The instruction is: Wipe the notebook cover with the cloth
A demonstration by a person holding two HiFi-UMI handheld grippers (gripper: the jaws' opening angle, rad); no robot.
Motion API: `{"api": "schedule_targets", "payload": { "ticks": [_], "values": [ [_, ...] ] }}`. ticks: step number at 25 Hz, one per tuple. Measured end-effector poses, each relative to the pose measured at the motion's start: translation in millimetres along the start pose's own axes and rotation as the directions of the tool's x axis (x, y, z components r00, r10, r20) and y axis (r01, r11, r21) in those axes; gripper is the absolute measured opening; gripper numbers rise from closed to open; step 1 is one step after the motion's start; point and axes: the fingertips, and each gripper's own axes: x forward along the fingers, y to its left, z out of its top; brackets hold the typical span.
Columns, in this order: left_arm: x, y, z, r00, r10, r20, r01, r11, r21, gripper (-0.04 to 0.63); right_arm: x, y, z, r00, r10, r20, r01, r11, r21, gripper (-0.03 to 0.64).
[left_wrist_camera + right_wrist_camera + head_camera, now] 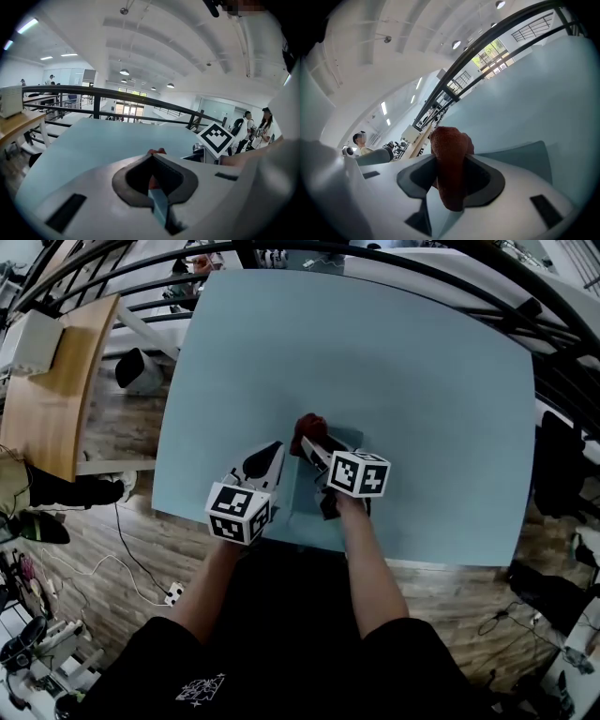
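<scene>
The right tool (312,444), clamped on the red cloth (309,426), sits at the far end of the notebook (307,495), whose cover stretches back toward the person, while the left tool (272,460) pinches the notebook's left edge.

No wording is legible anywhere; the white print (200,688) on the black shirt (281,652) is too small to read.

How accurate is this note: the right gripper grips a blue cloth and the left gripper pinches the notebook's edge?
One detail is wrong. The cloth is dark red, not blue, as the right gripper view shows. The rest stands: the right gripper grips it, and the left gripper pinches the edge of the notebook.
</scene>
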Motion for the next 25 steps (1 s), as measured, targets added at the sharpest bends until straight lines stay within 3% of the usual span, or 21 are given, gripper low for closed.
{"api": "schedule_targets", "payload": {
  "ticks": [13, 25],
  "values": [
    [2, 13, -4, 0.999, 0.042, -0.009, -0.042, 0.999, -0.015, 0.008, 21, -23, -13, 0.995, -0.075, -0.071, 0.078, 0.996, 0.032, 0.16],
    [4, 5, -3, 1.0, 0.026, -0.014, -0.026, 1.0, -0.017, 0.008, -8, -48, -2, 0.991, -0.132, -0.033, 0.134, 0.989, 0.067, 0.16]
  ]
}}
